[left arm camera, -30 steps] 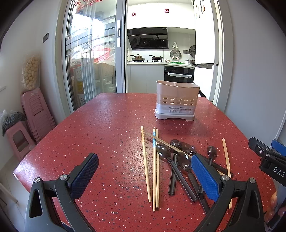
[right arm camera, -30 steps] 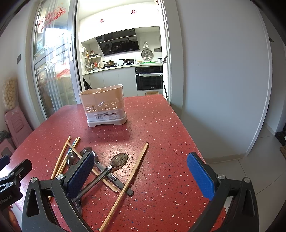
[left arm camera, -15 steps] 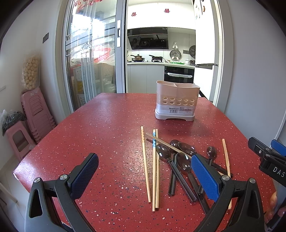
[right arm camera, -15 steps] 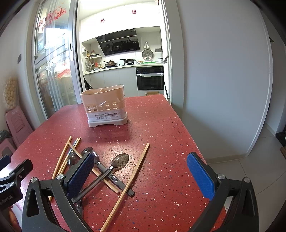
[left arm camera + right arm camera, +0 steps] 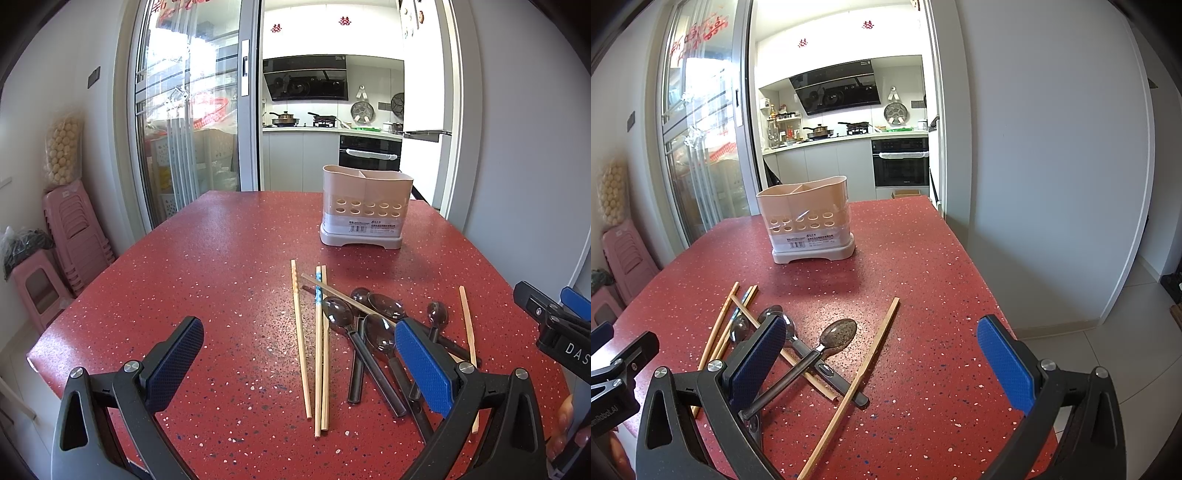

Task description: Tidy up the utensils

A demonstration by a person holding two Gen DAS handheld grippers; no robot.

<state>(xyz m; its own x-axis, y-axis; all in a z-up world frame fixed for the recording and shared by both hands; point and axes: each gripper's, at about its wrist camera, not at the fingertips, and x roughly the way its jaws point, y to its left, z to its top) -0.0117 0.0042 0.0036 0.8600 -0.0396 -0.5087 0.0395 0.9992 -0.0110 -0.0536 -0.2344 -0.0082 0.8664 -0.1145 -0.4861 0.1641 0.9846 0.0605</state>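
- The utensils are all loose on the red speckled desk (image 5: pixel 221 280), in a messy pile right in front of me, nothing sorted.
- Chopsticks (image 5: pixel 320 350): thin pale wooden sticks. Three lie roughly parallel on the left of the pile, and one of them has a blue patterned band near its far end. Another one crosses diagonally over the spoons.
- One lone chopstick (image 5: pixel 864 369) sits off on the right side of the pile; its near part lies across a spoon handle.
- Spoons (image 5: pixel 341 317): dark, glossy, see-through-looking bowls with long black handles, overlapping each other every which way. One spoon (image 5: pixel 839 334) from the right camera shows a speckled brownish bowl facing up.
- Utensil holder (image 5: pixel 365 210): beige plastic caddy, rounded-rectangle shape, divider inside, two rows of round holes on the front, a label sticker below, sitting on a paler drip base. It stands upright further back on the desk, well apart from the pile.
- My left gripper (image 5: pixel 295 362): jaws spread wide with nothing between them, blue textured pads on black arms, hovering over the near end of the pile.
- My right gripper (image 5: pixel 886 360): jaws also wide apart, holding nothing, over the right edge of the pile.
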